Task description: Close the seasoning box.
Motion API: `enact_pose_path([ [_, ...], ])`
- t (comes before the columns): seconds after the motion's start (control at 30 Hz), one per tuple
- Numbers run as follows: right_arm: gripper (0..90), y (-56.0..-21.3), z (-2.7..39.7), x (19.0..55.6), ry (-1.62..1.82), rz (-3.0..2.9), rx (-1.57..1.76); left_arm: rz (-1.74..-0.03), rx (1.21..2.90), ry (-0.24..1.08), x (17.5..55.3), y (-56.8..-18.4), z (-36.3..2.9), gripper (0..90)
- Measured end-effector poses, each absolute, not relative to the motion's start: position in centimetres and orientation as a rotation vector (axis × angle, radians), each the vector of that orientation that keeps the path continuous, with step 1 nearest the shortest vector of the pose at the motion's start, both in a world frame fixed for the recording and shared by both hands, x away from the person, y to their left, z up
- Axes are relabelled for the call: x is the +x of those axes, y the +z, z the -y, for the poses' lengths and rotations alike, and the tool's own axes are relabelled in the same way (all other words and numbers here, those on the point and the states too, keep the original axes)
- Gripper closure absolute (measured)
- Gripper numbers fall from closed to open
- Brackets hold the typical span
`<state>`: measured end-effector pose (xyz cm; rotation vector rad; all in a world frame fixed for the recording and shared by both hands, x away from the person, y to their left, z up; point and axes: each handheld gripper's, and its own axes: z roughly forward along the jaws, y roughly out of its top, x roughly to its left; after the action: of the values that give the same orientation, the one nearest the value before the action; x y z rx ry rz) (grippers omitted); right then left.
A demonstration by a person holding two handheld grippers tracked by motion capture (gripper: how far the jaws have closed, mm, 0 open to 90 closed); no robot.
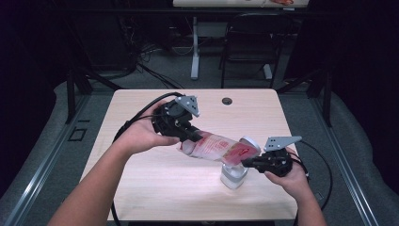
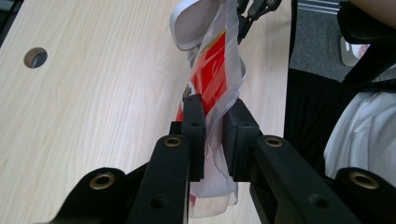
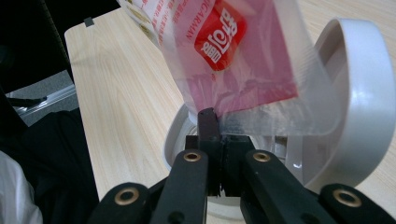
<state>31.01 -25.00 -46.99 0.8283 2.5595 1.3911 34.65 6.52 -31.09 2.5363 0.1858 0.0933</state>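
Currently:

1. Left gripper [image 1: 192, 135] is clamping one end of the plastic bag [image 1: 219, 148]; in the left gripper view its jaws are pressing on the crumpled film of the bag [image 2: 212, 93] from both sides, gap only as wide as the bunched plastic.
2. Right gripper [image 1: 246, 163] is pinching the opposite end; in the right gripper view its jaws are sitting fully together on the clear edge of the bag [image 3: 233, 51].
3. Bag is hanging stretched between the two grippers, off the table [image 1: 141, 188], tilting down toward the right gripper. Red label is facing up.
4. White container [image 1: 234, 175] is standing on the table right under the bag's lower end, lid [image 1: 250, 141] flipped open behind the bag. Right gripper view is showing the bag edge just over the container's mouth [image 3: 180, 135].
5. Both hands are gripping the tools from the near side, cables trailing off the table.
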Motion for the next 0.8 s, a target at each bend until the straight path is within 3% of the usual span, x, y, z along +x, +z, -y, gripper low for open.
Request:
enact_pose_path([
  [0.8, 89.8, -46.99, 25.02, 31.02, 1.389, -2.559, 0.830, -0.177, 2.531, 0.090, 34.65, -31.03, -6.46, 80.6],
])
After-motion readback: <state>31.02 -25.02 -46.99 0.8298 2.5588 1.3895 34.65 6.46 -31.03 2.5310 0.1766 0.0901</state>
